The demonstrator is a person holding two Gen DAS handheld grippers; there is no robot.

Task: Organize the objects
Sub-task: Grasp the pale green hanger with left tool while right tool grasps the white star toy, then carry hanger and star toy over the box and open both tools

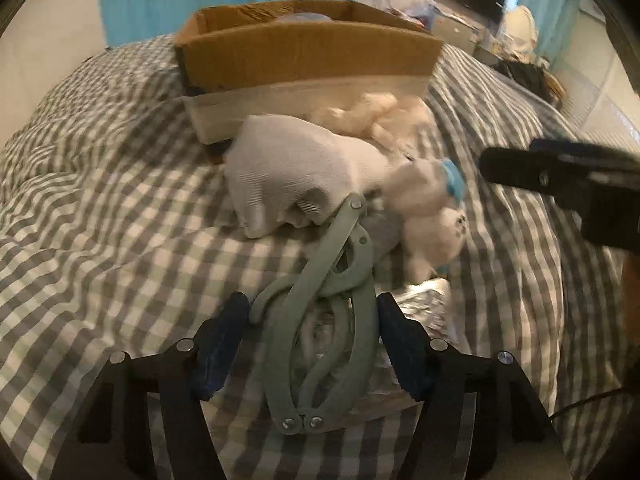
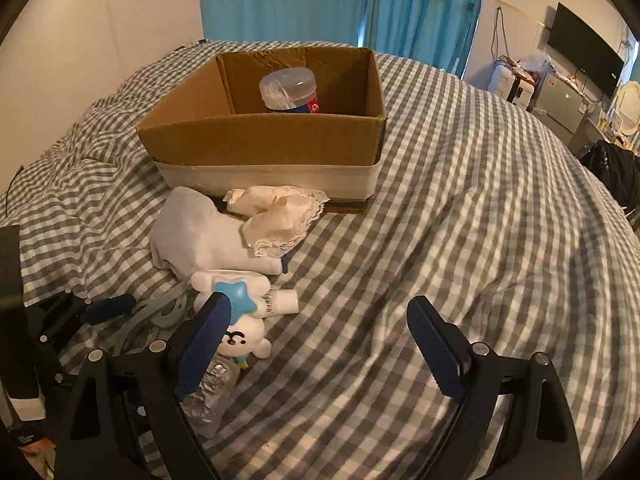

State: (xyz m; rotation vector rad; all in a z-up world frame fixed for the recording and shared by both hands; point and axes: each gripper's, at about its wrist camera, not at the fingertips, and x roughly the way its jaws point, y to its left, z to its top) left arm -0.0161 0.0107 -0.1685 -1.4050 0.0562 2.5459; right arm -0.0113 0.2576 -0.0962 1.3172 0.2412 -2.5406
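Note:
A cardboard box (image 2: 264,140) stands on the checked bed and holds a clear-lidded jar (image 2: 289,90). In front of it lie a grey sock (image 2: 192,232), a cream lace cloth (image 2: 280,212), a white plush toy with a blue star (image 2: 240,320), a small white tube (image 2: 282,302) and a green folding hanger (image 1: 332,320). My left gripper (image 1: 312,344) is open, its fingers either side of the hanger. My right gripper (image 2: 320,344) is open and empty above bare bedding, right of the plush. The box (image 1: 304,60), sock (image 1: 288,168) and plush (image 1: 428,216) also show in the left wrist view.
A crinkled clear plastic wrapper (image 2: 208,396) lies beside the plush and under the hanger (image 1: 428,304). The right gripper's body (image 1: 560,184) shows at the right of the left wrist view. Blue curtains (image 2: 340,0), a wall TV (image 2: 584,48) and cluttered furniture stand beyond the bed.

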